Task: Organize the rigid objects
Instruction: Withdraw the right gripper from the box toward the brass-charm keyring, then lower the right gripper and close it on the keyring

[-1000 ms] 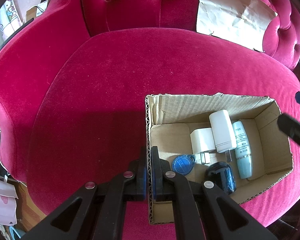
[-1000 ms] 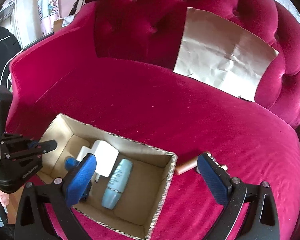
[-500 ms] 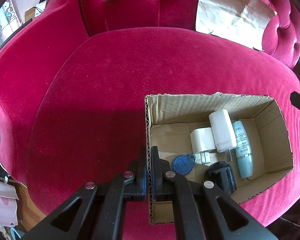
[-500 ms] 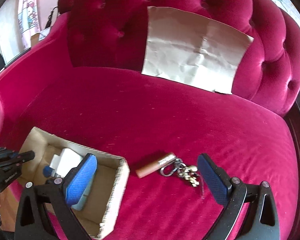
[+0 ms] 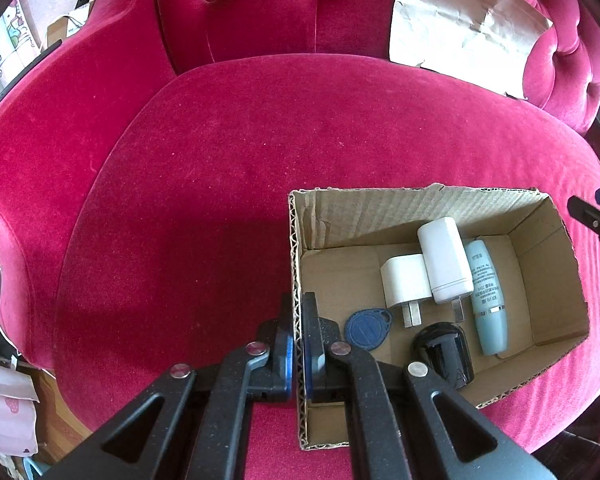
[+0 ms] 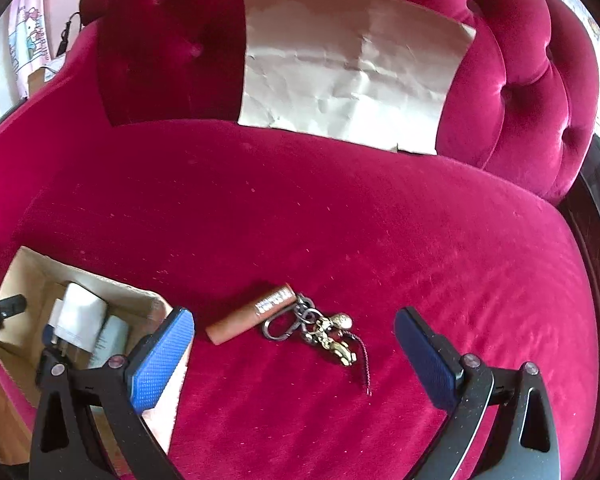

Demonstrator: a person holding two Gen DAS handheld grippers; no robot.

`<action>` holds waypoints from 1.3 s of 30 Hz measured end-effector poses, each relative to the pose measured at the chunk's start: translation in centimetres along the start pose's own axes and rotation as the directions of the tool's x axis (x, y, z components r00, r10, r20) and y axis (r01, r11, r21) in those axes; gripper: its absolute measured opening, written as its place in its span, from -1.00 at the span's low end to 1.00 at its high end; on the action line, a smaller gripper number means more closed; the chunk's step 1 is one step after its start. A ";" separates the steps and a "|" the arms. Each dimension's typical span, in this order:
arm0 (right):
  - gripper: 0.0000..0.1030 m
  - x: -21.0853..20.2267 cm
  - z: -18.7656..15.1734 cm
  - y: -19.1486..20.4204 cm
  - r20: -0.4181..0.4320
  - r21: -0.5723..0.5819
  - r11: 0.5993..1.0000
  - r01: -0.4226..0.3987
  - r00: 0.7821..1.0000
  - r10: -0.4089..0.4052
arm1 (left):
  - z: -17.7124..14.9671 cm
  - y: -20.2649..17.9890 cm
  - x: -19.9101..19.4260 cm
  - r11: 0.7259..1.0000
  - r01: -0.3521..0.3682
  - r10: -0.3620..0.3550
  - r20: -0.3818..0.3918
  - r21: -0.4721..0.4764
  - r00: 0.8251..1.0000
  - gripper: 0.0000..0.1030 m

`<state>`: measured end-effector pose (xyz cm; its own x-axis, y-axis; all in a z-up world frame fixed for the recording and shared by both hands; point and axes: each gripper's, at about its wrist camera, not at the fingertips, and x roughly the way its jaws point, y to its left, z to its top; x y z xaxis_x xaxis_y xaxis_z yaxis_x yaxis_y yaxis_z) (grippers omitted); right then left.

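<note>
Rigid objects mostly boxed, one stray piece left out on the cushion. Nearest, in the left wrist view: left tool pressed together on the near left wall of the cardboard box, pinching the corrugated edge and steadying the box on the red velvet sofa seat. Lying flat on the box floor: a blue key fob, a glossy black gadget, two white plug adapters touching side by side, and a pale blue tube just beside them toward the right wall. Judged as five pieces sorted. In the right wrist view: right tool spread wide, gripping nothing, hovering over the seat with the remaining piece framed between its blue pads. That piece: a keyring bunch with metal rings, brass charms and a dark cord, joined to a brown cylinder, resting on the cushion near the box's outer wall but apart from it. Left to do, by the look of things: lowering onto the bunch, closing on it, carrying it into the box. Farther back: bare cushion, then a crumpled sheet of pale paper leaning on the tufted backrest; part of the tidying or not, impossible to tell.
</note>
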<state>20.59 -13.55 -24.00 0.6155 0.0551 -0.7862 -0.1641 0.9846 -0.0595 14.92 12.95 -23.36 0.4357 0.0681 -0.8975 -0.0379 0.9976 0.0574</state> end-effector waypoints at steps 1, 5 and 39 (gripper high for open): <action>0.99 0.4 -0.2 -0.3 -0.006 0.006 1.000 0.003 1.000 -0.003 | 0.0 0.0 0.0 1.000 0.001 -0.001 0.000 0.000 1.000 -0.94; 0.99 1.3 -0.8 -1.0 -0.023 0.023 1.000 0.010 1.000 -0.010 | 0.0 -0.1 0.0 1.000 -0.001 0.001 0.000 0.001 1.000 -0.95; 0.77 6.5 -1.4 -3.5 -0.085 0.032 0.999 -0.009 0.996 0.011 | 0.1 -0.2 0.0 1.000 -0.003 0.003 -0.001 0.002 1.000 -0.95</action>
<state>24.11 -16.86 -29.75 0.5459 0.0518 -0.8362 -0.1447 0.9889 -0.0331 14.97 12.76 -23.33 0.4346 0.0709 -0.8978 -0.0375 0.9975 0.0606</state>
